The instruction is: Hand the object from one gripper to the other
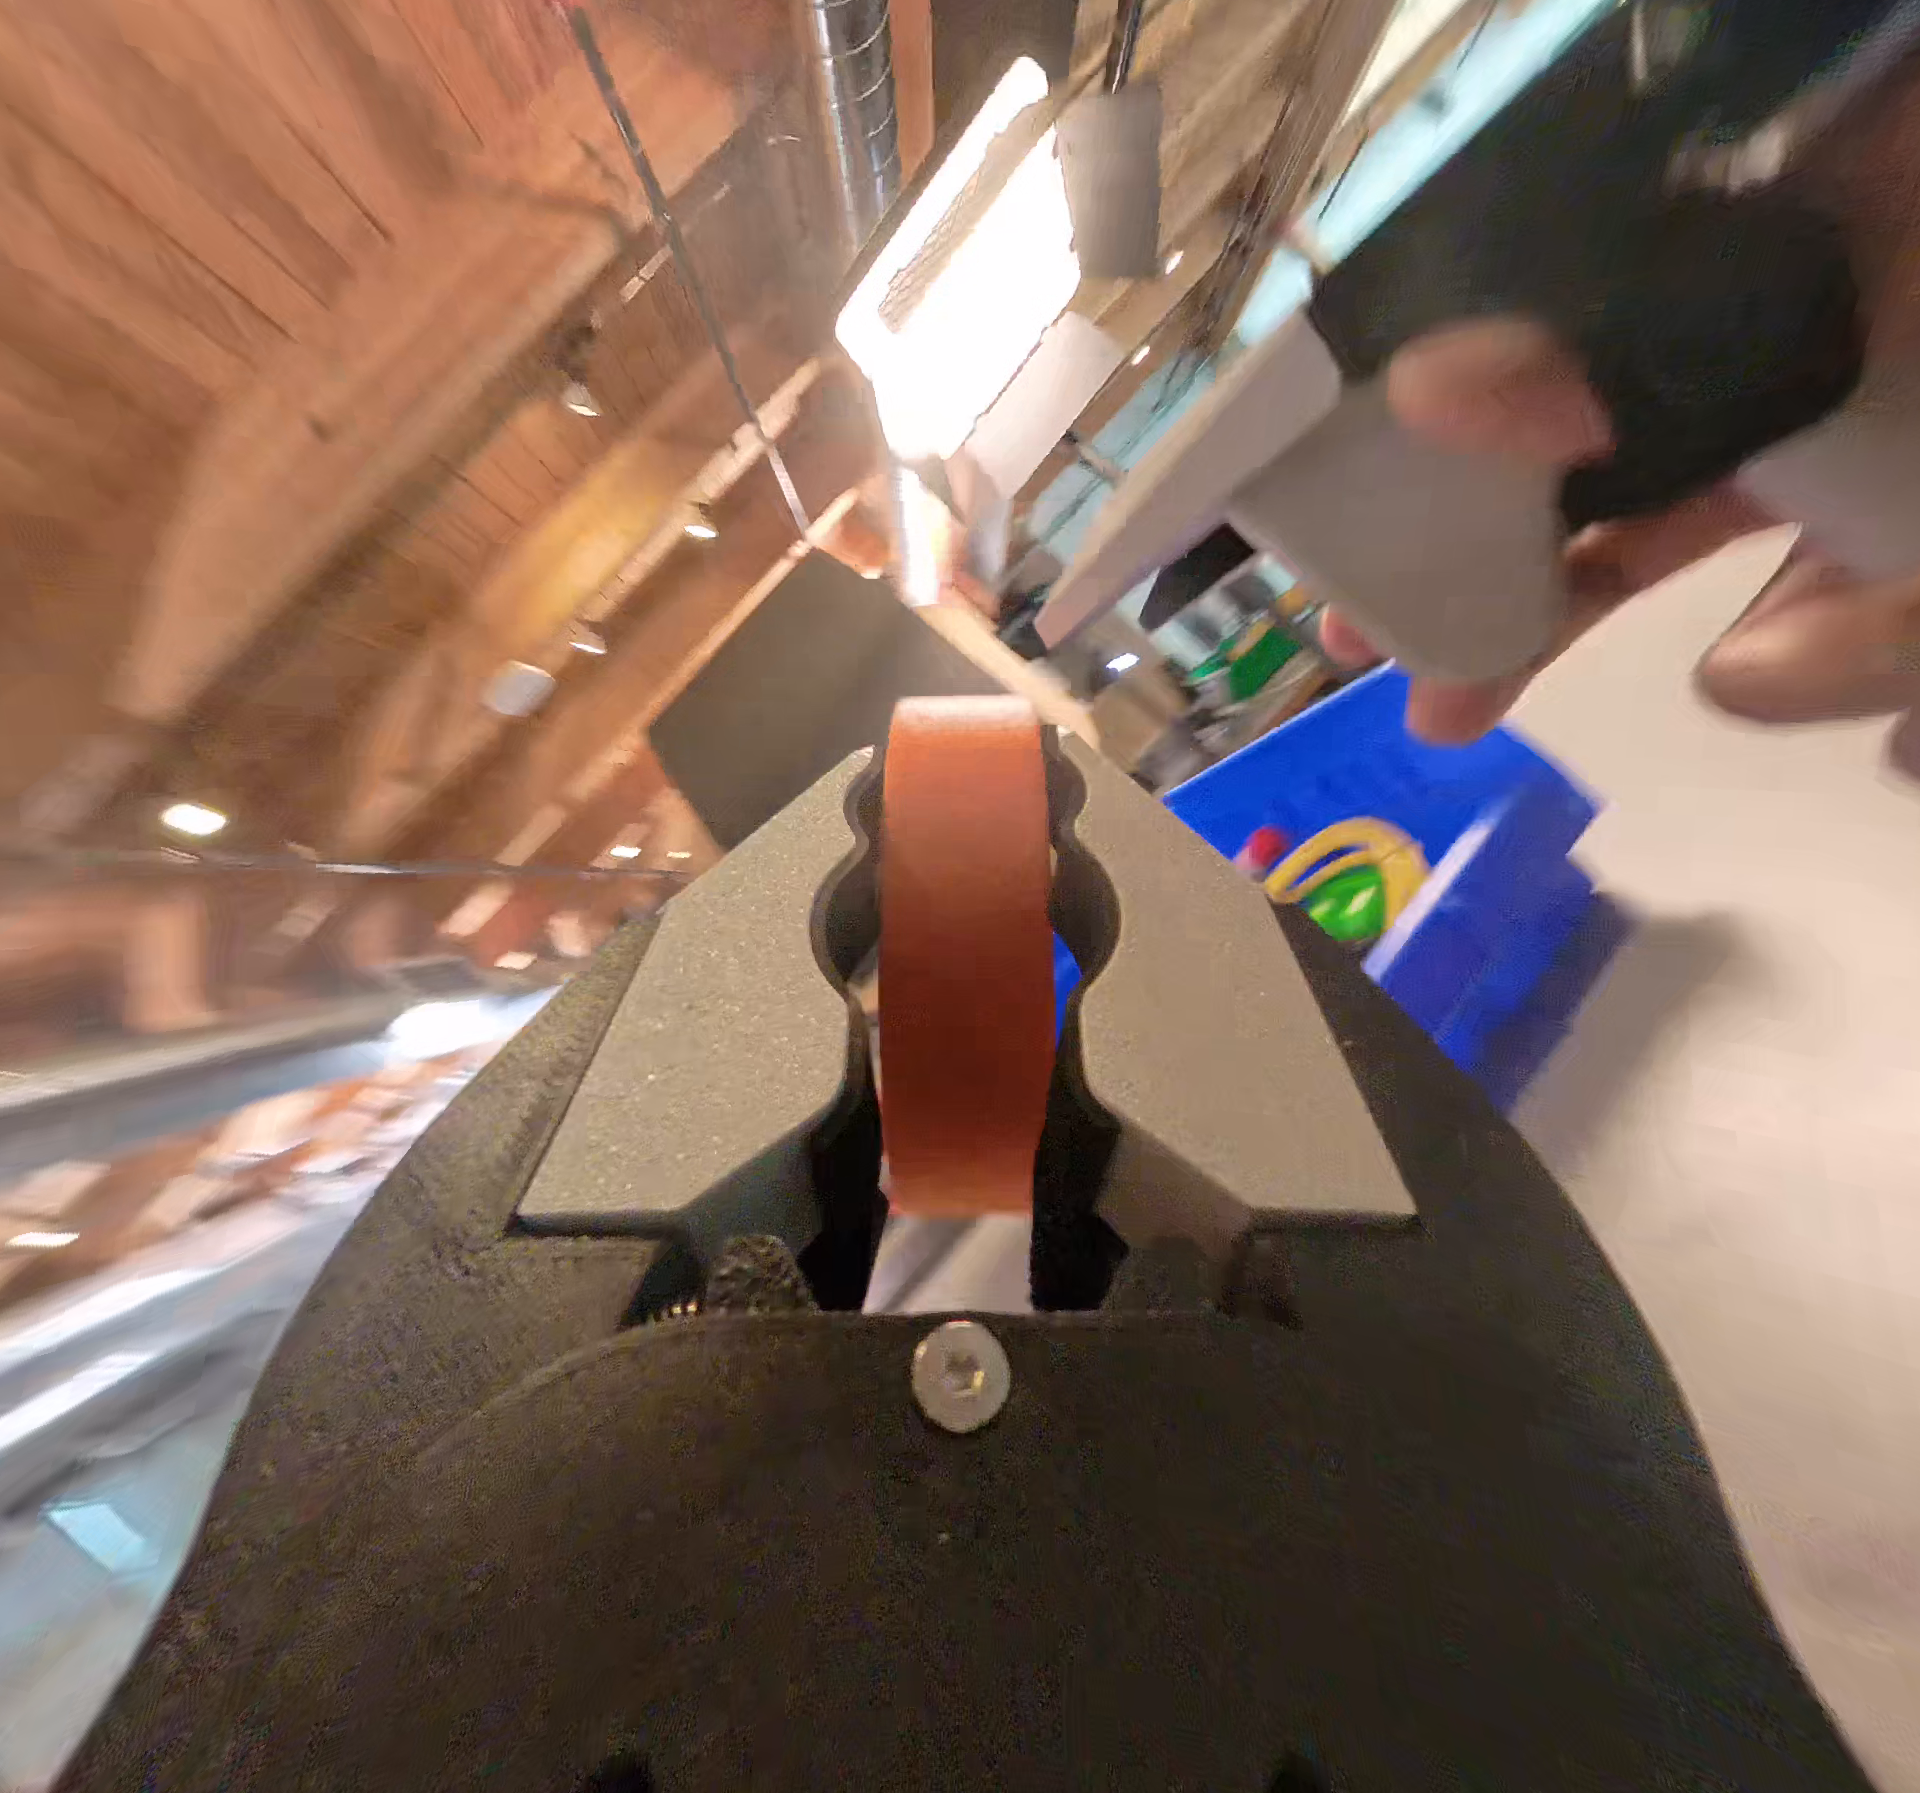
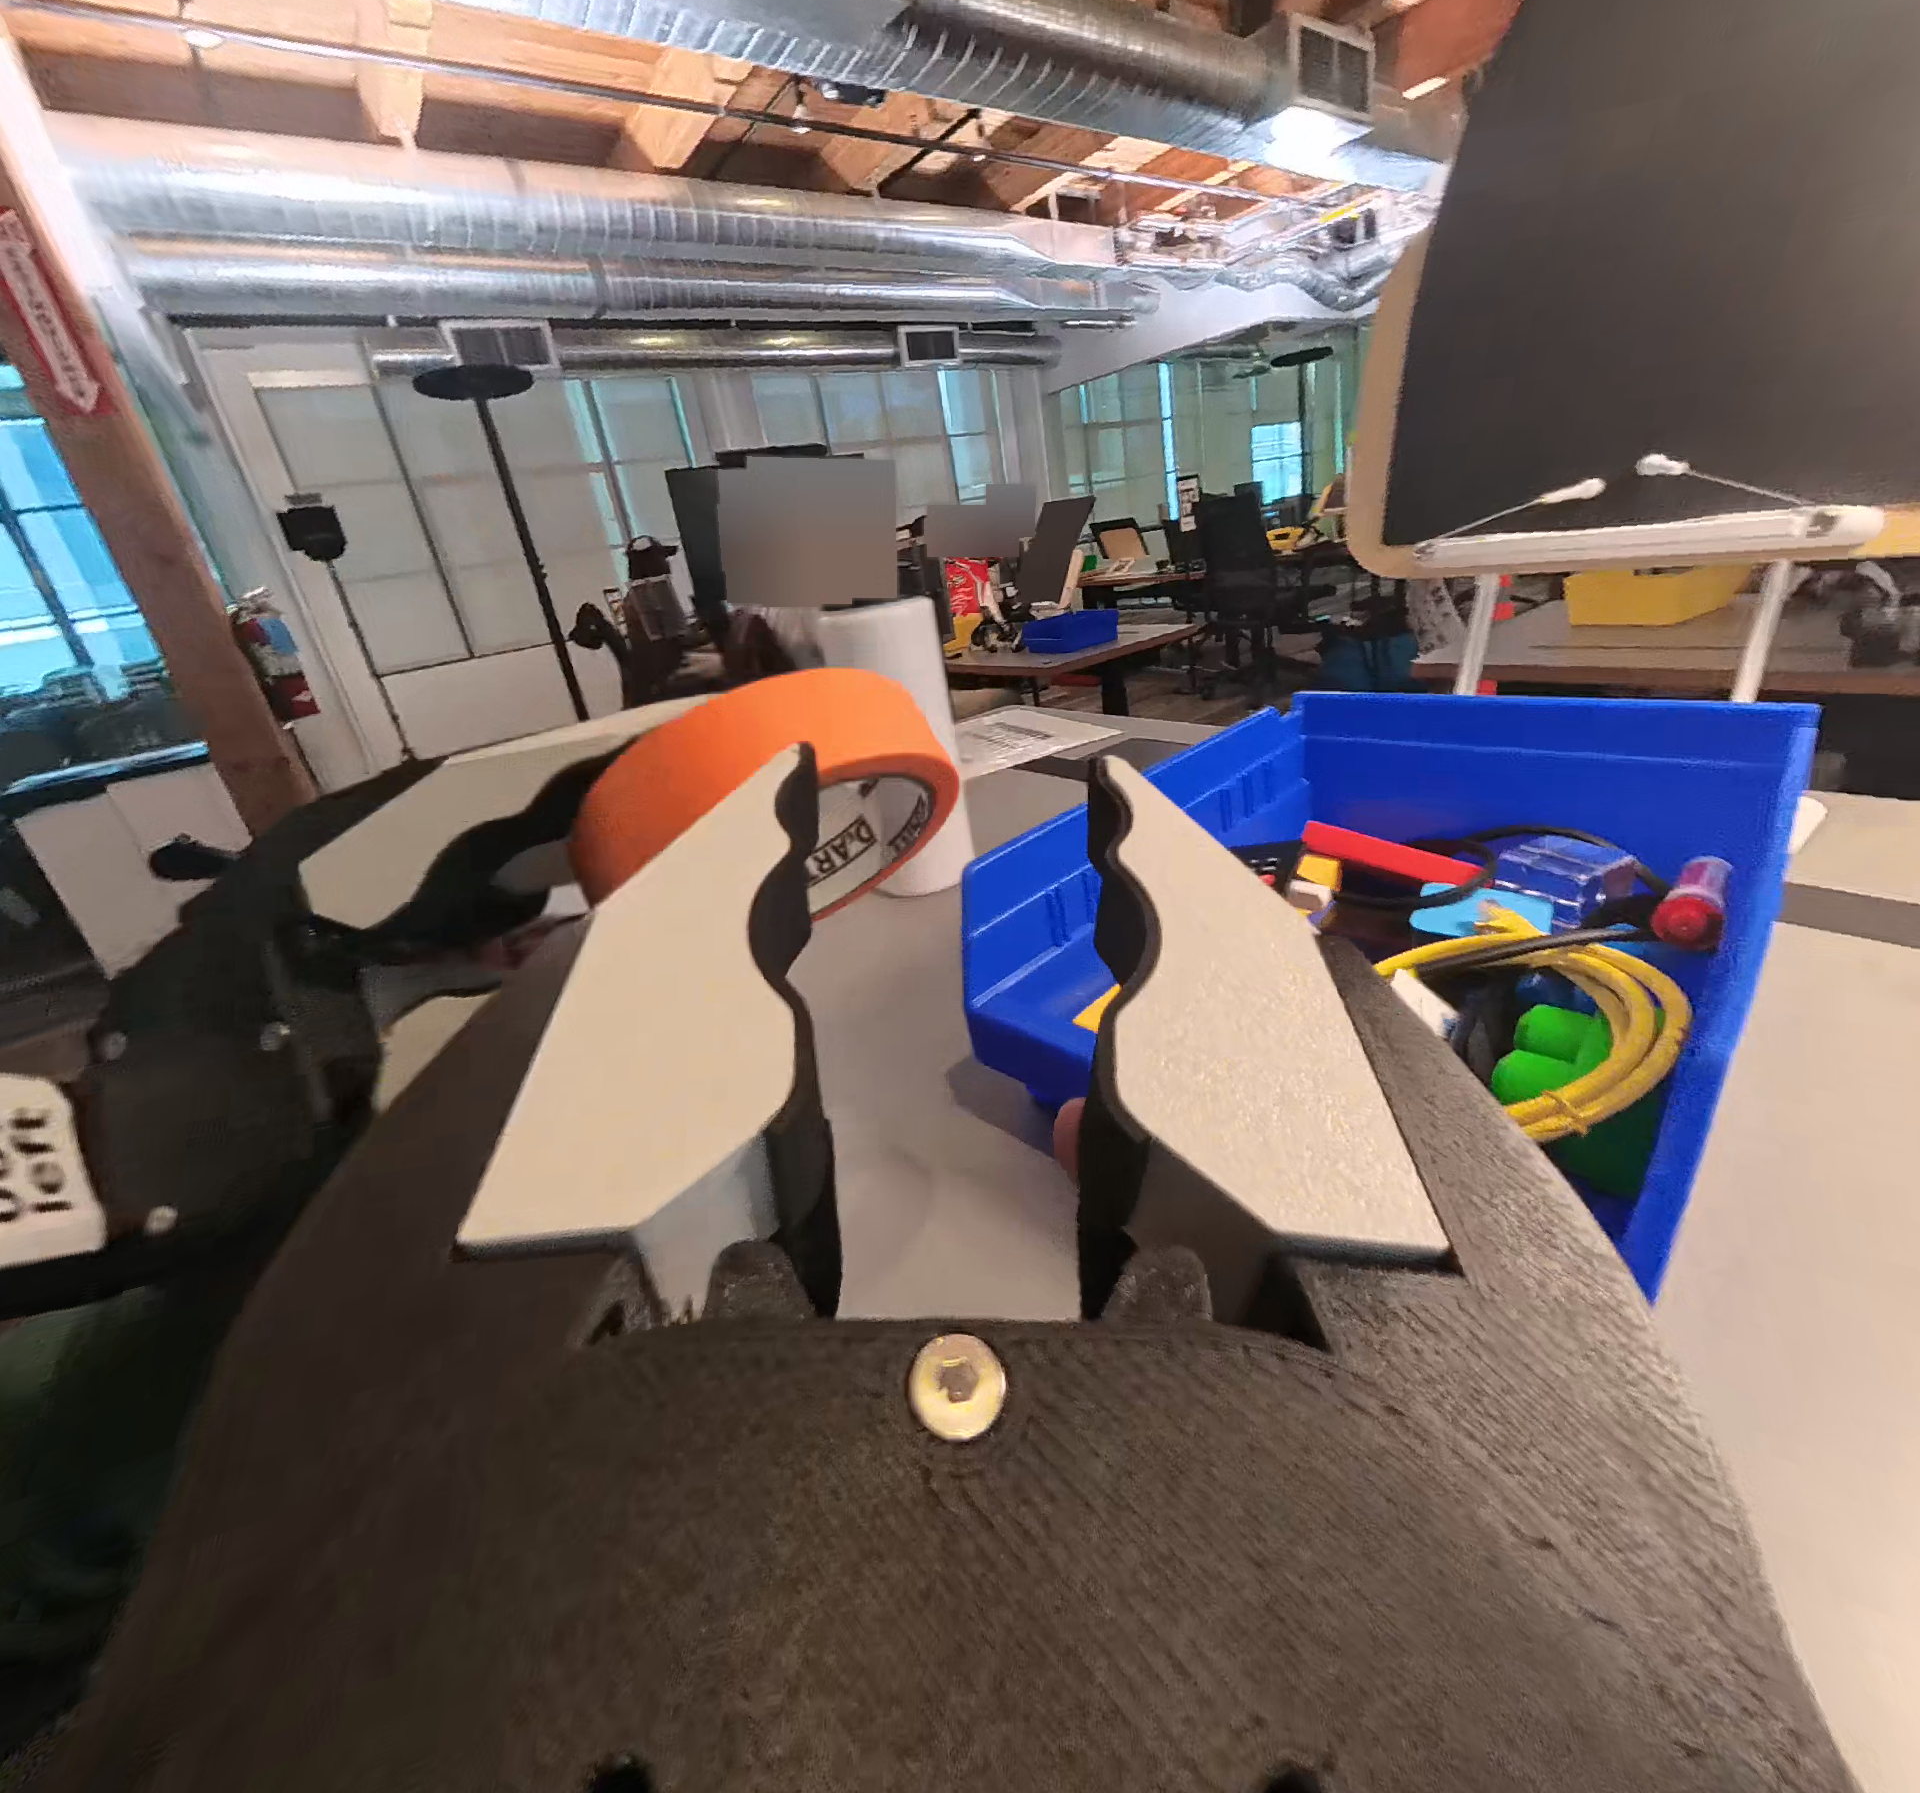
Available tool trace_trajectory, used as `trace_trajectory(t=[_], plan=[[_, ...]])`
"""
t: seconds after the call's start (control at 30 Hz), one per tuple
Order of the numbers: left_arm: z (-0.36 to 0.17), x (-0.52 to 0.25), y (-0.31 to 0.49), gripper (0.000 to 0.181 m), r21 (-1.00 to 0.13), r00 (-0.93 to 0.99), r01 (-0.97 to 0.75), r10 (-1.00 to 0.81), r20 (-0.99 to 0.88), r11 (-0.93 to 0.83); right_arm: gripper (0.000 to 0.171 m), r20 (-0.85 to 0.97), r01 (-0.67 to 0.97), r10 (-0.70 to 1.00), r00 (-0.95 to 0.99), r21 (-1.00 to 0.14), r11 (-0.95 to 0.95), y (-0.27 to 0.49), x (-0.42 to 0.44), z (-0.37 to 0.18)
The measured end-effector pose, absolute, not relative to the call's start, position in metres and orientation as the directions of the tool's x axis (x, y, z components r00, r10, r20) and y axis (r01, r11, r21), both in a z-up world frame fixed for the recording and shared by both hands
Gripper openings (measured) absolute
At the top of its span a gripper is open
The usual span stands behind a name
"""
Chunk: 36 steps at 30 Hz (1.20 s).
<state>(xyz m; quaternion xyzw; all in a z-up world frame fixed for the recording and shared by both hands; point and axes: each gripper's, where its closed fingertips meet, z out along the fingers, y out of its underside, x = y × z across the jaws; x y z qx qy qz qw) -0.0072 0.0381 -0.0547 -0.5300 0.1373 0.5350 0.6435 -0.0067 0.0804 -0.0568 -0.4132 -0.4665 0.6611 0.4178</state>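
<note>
Two grey wavy-edged fingers of the left gripper point(image 1: 964, 922) are clamped on the flat sides of an orange roll of adhesive tape point(image 1: 962, 964), which stands on edge between them, its outer band facing the camera. The left wrist view is tilted and blurred, with wooden ceiling boards filling its left half. In the right wrist view the same roll point(image 2: 727, 767) shows up in the air, left of the blue plastic bin point(image 2: 1455, 756), with the left gripper's grey fingers reaching in from the left to hold it. The right gripper point(image 2: 951, 912) has its fingers spread apart with nothing between them, only bare grey tabletop point(image 2: 935, 1203) visible in the gap; it sits just beside the roll, its left finger overlapping the roll's lower edge in view. Right of that gap, the blue bin rests on the tabletop, holding a coiled yellow cable point(image 2: 1590, 1016), a green plastic piece point(image 2: 1548, 1057) and other small items. Behind the roll stands a white cylinder point(image 2: 904, 663).
</note>
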Motion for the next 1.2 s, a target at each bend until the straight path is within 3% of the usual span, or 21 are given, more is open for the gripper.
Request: trace_trajectory(t=[0.07,0.17,0.37,0.63,0.73,0.9,1.2], plan=[[-0.054,-0.011,0.036,0.029,-0.483,0.307,-0.853,0.558,-0.771,-0.197,0.061,-0.211,-0.122,0.904,-0.373,-0.954,-0.273,0.074,-0.007,-0.059],[-0.061,-0.004,0.043,0.028,-0.52,0.391,-0.842,0.502,-0.771,-0.144,0.066,-0.296,-0.035,0.843,-0.45,-0.937,-0.348,0.066,-0.009,-0.066],[-0.07,0.005,0.052,0.028,-0.443,0.335,-0.881,0.44,-0.833,-0.167,0.067,-0.402,0.06,0.788,-0.466,-0.903,-0.425,0.07,-0.011,-0.074],[-0.09,0.035,0.065,0.028,-0.205,0.145,-0.964,0.315,-0.938,-0.167,0.064,-0.657,0.282,0.53,-0.536,-0.732,-0.62,0.074,-0.005,-0.08],[-0.094,0.038,0.067,0.028,-0.16,0.105,-0.972,0.294,-0.95,-0.171,0.055,-0.677,0.319,0.535,-0.506,-0.723,-0.613,0.078,-0.005,-0.087],[-0.092,0.04,0.067,0.028,-0.11,0.05,-0.977,0.304,-0.951,-0.182,0.057,-0.663,0.335,0.564,-0.493,-0.743,-0.58,0.079,-0.004,-0.092],[-0.095,0.04,0.068,0.028,-0.135,0.078,-0.976,0.305,-0.949,-0.173,0.043,-0.641,0.311,0.554,-0.532,-0.756,-0.576,0.076,-0.002,-0.087]])
